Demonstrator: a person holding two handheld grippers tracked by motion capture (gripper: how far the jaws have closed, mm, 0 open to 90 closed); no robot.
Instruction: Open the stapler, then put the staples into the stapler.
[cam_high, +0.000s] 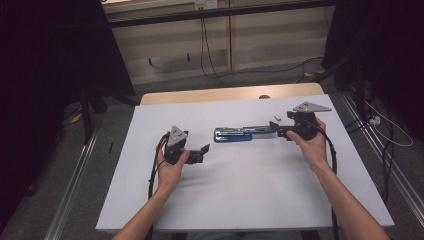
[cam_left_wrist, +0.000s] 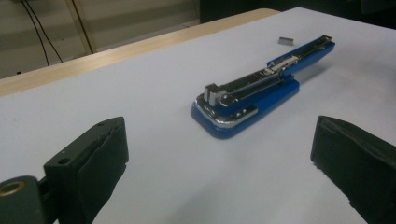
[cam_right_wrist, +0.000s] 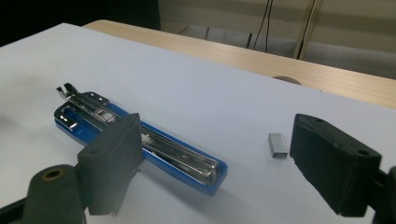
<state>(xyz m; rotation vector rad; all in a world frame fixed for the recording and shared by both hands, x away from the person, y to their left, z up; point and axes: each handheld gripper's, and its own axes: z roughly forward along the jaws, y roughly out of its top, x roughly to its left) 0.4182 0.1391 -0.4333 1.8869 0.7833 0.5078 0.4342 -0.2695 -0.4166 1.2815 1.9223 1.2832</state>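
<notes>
White worktop with a pale wooden strip along its far edge, standing on a grey floor. Beyond it, beige wall panels divided by vertical seams, crossed by a dark horizontal rail. Black cables hang down the panels and trail across the floor. Dark curtains flank both sides. Metal floor rails run alongside the worktop. Lighting is dim.
</notes>
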